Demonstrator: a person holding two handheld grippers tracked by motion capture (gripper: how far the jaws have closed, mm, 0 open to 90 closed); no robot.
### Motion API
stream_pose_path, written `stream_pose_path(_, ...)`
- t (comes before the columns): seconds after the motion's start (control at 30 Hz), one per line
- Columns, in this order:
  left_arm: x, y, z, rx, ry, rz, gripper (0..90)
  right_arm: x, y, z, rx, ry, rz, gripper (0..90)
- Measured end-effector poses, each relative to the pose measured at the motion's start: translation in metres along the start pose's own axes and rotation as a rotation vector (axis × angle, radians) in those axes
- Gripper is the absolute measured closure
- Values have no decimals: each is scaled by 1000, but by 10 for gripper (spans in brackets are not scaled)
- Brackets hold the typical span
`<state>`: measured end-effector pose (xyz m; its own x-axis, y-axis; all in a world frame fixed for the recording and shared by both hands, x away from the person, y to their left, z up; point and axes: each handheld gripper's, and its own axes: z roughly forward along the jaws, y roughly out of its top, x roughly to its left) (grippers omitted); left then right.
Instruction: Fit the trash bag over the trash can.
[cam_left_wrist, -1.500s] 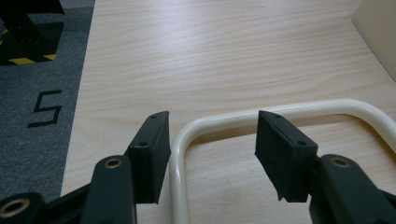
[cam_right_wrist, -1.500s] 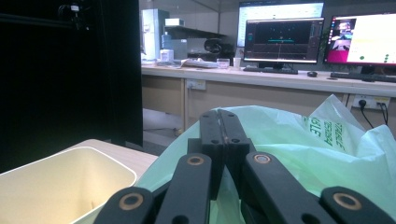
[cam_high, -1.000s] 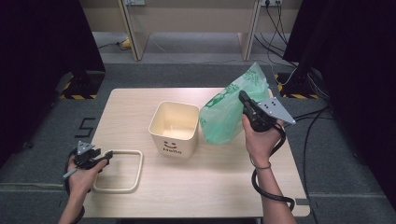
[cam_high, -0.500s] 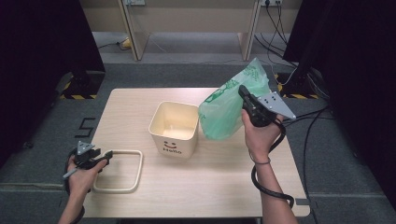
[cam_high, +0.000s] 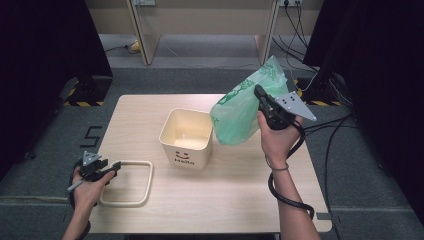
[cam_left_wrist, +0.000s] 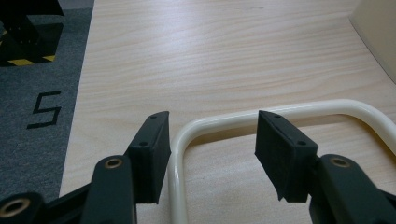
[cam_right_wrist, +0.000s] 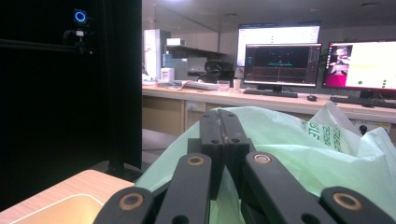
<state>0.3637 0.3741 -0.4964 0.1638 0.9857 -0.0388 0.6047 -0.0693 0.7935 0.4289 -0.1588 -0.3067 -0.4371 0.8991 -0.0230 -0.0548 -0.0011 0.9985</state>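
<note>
A: What could go wrong from here?

B: The right gripper (cam_high: 260, 95) has its jaws pinched fully together on a fold of the green plastic bag (cam_high: 245, 112), which hangs in the air just right of the cream bin (cam_high: 186, 137) and above the table (cam_high: 230, 195). The hold takes in only thin film, so the bag could slide out or tear if it is tugged. Limp as it is, it could also snag on the bin's rim and push the light bin along instead of dropping inside.

A: And the other side?

B: The left gripper (cam_left_wrist: 211, 140) rests with jaws partly open, astride a corner of the cream ring frame (cam_left_wrist: 299, 111) without pressing it. If it closes off-centre, the frame may skid away.

A: The count?

B: One bag, one bin, one frame, two grippers.
</note>
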Motion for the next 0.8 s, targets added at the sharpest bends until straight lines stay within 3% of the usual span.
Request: stream_pose_path(0.8,-1,1,-1,-5,-1,1,444,5,11,11,-14,7,1,900)
